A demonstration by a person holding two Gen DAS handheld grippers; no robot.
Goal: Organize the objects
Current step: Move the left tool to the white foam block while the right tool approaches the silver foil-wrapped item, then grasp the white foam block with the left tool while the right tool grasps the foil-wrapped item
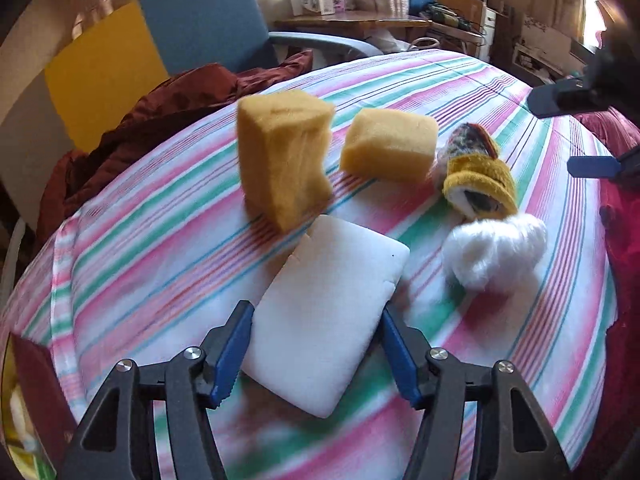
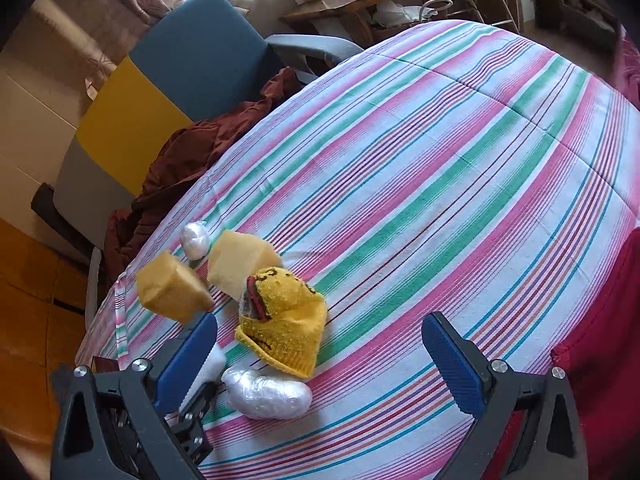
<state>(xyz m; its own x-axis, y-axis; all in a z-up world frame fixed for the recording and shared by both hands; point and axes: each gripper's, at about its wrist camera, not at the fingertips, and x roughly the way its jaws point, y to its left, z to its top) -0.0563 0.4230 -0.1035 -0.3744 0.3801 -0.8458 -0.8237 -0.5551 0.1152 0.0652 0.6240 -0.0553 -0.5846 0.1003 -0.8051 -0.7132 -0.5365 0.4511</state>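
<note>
The left gripper (image 1: 316,344) straddles the near part of a white foam block (image 1: 326,320) that lies flat on the striped cloth (image 1: 160,240); its blue pads (image 1: 232,354) stand at the block's two long edges, and whether they press on it or only flank it cannot be told from the left wrist view. Taking that block as the landmark, a tall yellow sponge (image 1: 284,162) stands on end just beyond its far left corner, blurred. A second yellow sponge (image 1: 390,148) lies flat farther beyond the block and to the right, close beside the first. Right of that sponge rests a rolled yellow knitted cloth (image 1: 478,174) with dark and white layers showing at its end. A white plastic-wrapped bundle (image 1: 496,254) lies just right of the block's far end, near the rolled cloth. The right gripper (image 2: 320,364) hangs farther right of the block, jaws spread wide with nothing between them, above the striped cloth. Beyond the cloth's far edge sit a dark red blanket (image 1: 168,116) and a blue chair (image 1: 208,20).
</note>
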